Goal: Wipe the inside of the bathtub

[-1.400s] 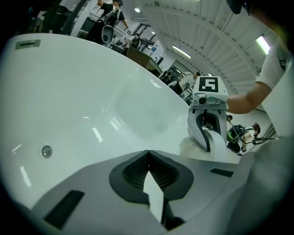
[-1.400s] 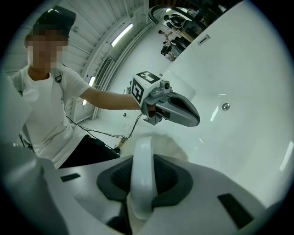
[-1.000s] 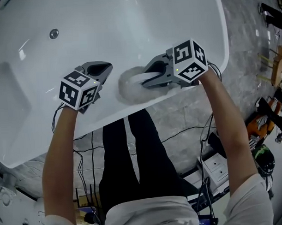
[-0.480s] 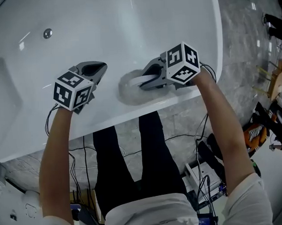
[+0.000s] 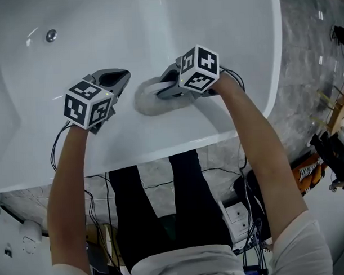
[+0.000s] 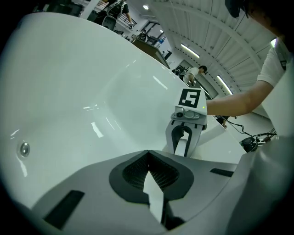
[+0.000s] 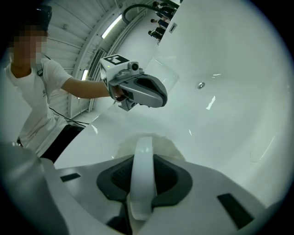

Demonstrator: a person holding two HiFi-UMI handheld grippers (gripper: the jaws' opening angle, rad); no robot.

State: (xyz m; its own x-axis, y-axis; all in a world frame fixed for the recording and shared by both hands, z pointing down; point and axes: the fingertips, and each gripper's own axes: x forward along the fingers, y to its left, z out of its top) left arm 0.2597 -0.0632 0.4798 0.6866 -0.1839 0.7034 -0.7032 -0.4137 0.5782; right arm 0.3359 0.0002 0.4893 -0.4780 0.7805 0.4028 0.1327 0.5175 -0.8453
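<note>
White bathtub (image 5: 174, 27), inner wall near the rim.
Pressed flat there: round scrub pad (image 5: 147, 104), white handle (image 7: 140, 170) clamped by right gripper (image 5: 162, 86); just beside, left gripper (image 5: 120, 78) closed on nothing.

Tally at the tub
One bathtub (image 5: 157, 27); one round metal fitting (image 5: 50, 36) in its wall; two grippers, the left gripper (image 5: 122, 77) and the right gripper (image 5: 159, 87); two marker cubes, one cube (image 5: 87, 104) per gripper; one scrubber (image 5: 143, 101) with one white loop handle (image 7: 140, 174); one person, two forearms; floor cables too tangled to count
</note>
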